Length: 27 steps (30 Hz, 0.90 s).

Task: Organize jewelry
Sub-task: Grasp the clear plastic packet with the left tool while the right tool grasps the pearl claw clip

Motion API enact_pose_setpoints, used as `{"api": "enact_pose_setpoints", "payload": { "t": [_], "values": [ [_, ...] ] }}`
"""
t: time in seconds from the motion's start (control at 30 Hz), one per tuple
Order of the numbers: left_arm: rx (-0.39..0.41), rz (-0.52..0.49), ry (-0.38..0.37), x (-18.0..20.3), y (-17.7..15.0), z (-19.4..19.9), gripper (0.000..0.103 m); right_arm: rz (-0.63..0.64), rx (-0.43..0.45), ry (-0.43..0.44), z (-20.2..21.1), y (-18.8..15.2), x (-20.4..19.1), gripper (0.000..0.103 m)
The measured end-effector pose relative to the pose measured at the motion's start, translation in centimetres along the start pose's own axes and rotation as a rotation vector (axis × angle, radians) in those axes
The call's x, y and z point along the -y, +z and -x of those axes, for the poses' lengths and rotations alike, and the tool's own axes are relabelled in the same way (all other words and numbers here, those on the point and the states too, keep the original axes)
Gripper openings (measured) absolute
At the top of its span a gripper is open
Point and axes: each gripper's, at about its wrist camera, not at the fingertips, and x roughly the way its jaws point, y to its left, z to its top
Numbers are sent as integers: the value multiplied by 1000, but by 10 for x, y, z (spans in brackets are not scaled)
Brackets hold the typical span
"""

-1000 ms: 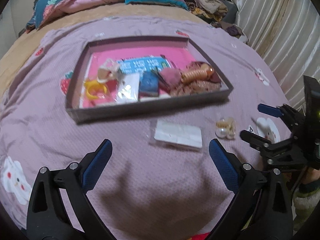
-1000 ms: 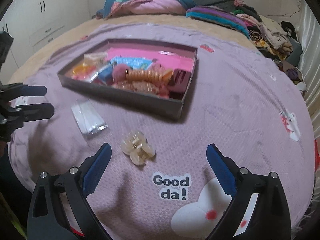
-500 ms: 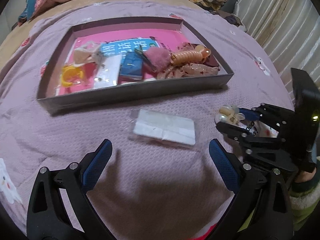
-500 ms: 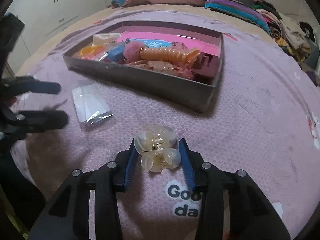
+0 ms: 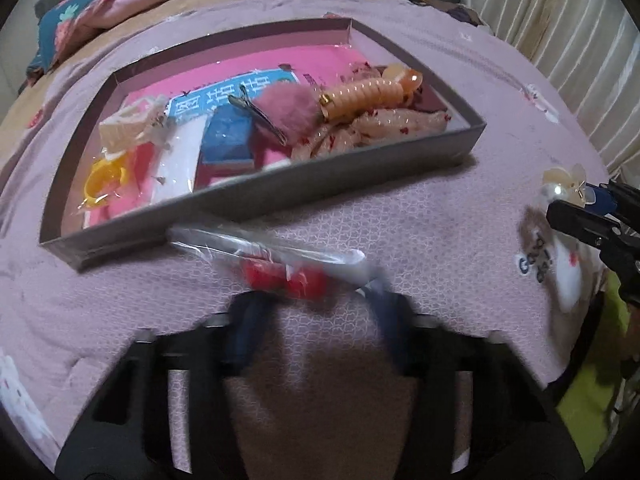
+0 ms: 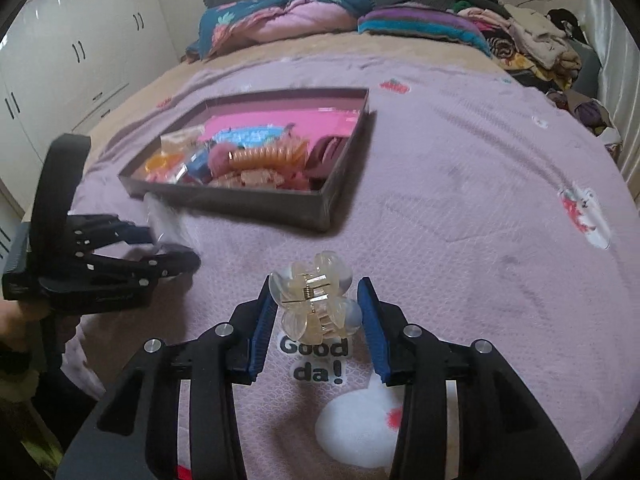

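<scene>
My right gripper (image 6: pixel 315 287) is shut on a clear hair claw clip (image 6: pixel 314 304) and holds it just above the purple bedspread; the left wrist view shows the clip (image 5: pixel 562 184) at that gripper's tips at the far right. My left gripper (image 5: pixel 316 300), blurred, is shut on a clear plastic packet (image 5: pixel 272 248) with something red inside, tilted up off the bed in front of the tray. In the right wrist view the left gripper (image 6: pixel 168 242) pinches the packet (image 6: pixel 162 216) at the left. The grey tray (image 5: pixel 280 196) has a pink lining and holds several hair accessories.
In the tray lie a pink pompom (image 5: pixel 288 108), orange spiral hair ties (image 5: pixel 368 96), a yellow ring (image 5: pixel 104 180) and a blue packet (image 5: pixel 228 140). Folded bedding and clothes (image 6: pixel 288 16) are piled at the bed's far end. White cupboards (image 6: pixel 80 48) stand left, a curtain (image 5: pixel 568 32) right.
The left gripper came down and shut on the plastic packet, which tipped up off the bed. The right gripper shut on the claw clip and raised it a little.
</scene>
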Motion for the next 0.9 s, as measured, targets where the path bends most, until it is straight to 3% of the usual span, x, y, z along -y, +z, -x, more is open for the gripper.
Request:
{"api": "enact_pose_setpoints", "payload": {
  "t": [0.03,0.37,0.4,0.43,0.47,0.53,0.63,0.77,0.9],
  "values": [
    [5,5,-13,-3,1,4,3,2,9,0,3,3,-1,40],
    [14,107,-124,-26,-2,22,3,42,51,4,14,20,-19,40],
    [18,115,-138,-27,-2,23,6,45,51,5,13,21,-20,40],
    [20,109,-138,-27,-2,23,23,47,50,6,13,22,-20,40],
    [20,106,-139,-25,0,20,31,47,49,5,13,23,-20,40],
    [8,126,-159,-26,2,15,33,47,48,2,13,24,-20,40],
    [0,181,-190,-26,7,7,58,32,59,2,14,27,-16,40],
    [-18,292,-193,-27,13,-4,63,13,60,4,13,28,-12,40],
    [34,515,-268,-47,3,-5,63,5,61,1,11,29,-8,40]
  ]
}}
